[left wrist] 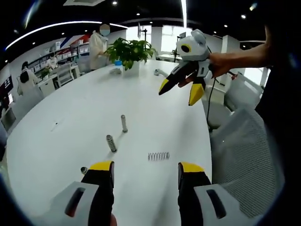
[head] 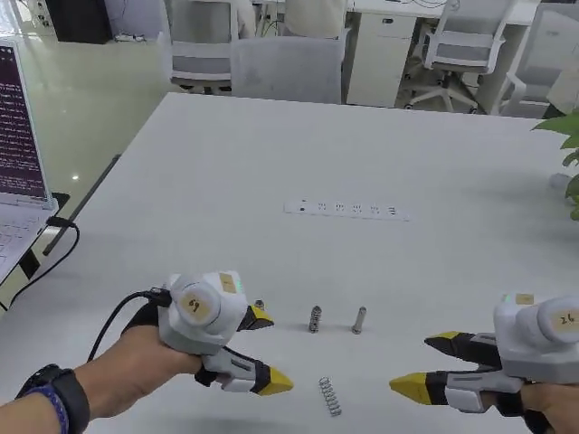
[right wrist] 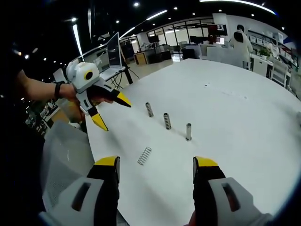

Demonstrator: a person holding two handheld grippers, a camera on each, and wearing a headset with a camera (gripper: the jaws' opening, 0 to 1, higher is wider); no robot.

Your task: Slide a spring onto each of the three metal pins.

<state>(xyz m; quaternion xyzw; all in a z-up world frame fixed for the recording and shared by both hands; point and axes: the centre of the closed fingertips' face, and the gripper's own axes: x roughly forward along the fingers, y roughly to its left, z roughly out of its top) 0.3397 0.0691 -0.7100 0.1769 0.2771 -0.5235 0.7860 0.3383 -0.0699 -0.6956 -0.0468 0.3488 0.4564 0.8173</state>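
Three short metal pins stand in a row on the white table (head: pixel 271 163). The middle pin (head: pixel 315 318) wears a spring. The right pin (head: pixel 359 320) is bare. The left pin (head: pixel 260 306) peeks out behind my left gripper (head: pixel 270 349); in the right gripper view this pin (right wrist: pixel 149 109) also carries a spring. A loose spring (head: pixel 329 396) lies flat in front of the pins, between the two grippers. My left gripper is open and empty, just left of the row. My right gripper (head: pixel 425 362) is open and empty too, to the right of the loose spring (right wrist: pixel 144 156).
A white power strip (head: pixel 348 210) lies mid-table beyond the pins. A laptop (head: pixel 18 181) with a black cable (head: pixel 54 240) sits at the left edge. Office chairs (head: pixel 289 63) line the far side, and a plant (head: pixel 565 154) stands at the right edge.
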